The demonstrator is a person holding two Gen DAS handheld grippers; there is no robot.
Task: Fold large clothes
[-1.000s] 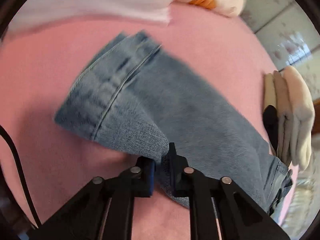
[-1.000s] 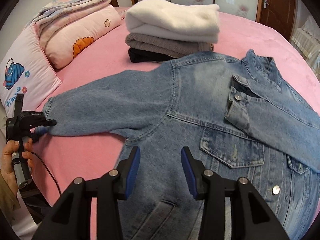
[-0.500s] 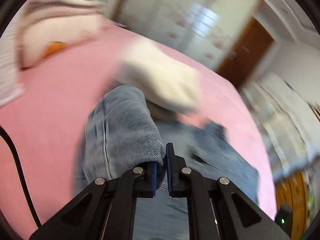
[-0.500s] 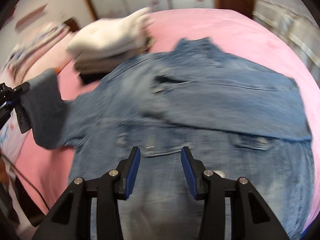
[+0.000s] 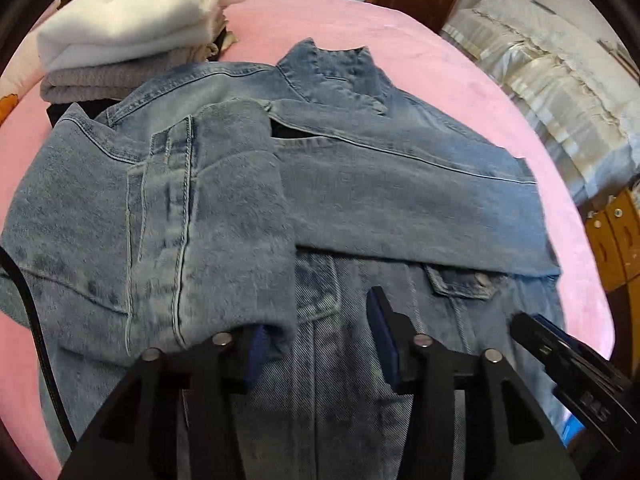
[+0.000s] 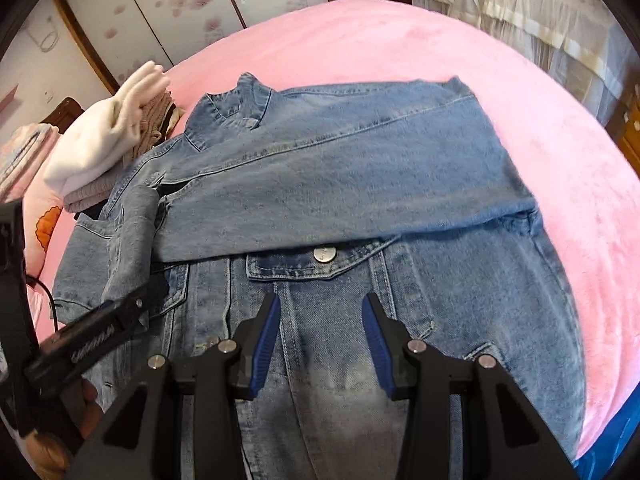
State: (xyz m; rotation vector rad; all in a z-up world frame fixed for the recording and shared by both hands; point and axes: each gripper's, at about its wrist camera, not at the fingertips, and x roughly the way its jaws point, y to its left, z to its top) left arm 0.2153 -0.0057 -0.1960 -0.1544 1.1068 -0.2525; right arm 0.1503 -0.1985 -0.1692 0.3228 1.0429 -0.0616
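Observation:
A blue denim jacket (image 6: pixel 360 184) lies front up on the pink bed (image 6: pixel 400 52), its right sleeve folded across the chest. The left sleeve (image 5: pixel 208 216) lies folded over the jacket's left side, its cuff resting against my left gripper's left finger. My left gripper (image 5: pixel 316 332) is open, jaws wide apart, just above the jacket front. It also shows in the right wrist view (image 6: pixel 132 308). My right gripper (image 6: pixel 320 320) is open and empty, hovering over the jacket's lower front (image 6: pixel 332 380) below a chest pocket button (image 6: pixel 325 254). It also shows in the left wrist view (image 5: pixel 560 344).
A stack of folded clothes, white on top of grey (image 5: pixel 132 28), sits on the bed beyond the jacket's left shoulder; it also shows in the right wrist view (image 6: pixel 112 136). Pillows (image 6: pixel 24 152) lie at far left. A cream curtain (image 5: pixel 552 80) and wooden furniture (image 5: pixel 616 236) stand off the bed's right side.
My left gripper carried the left sleeve cuff up and over onto the jacket, then opened and let it go. My right gripper stayed open and shifted over the jacket's lower front.

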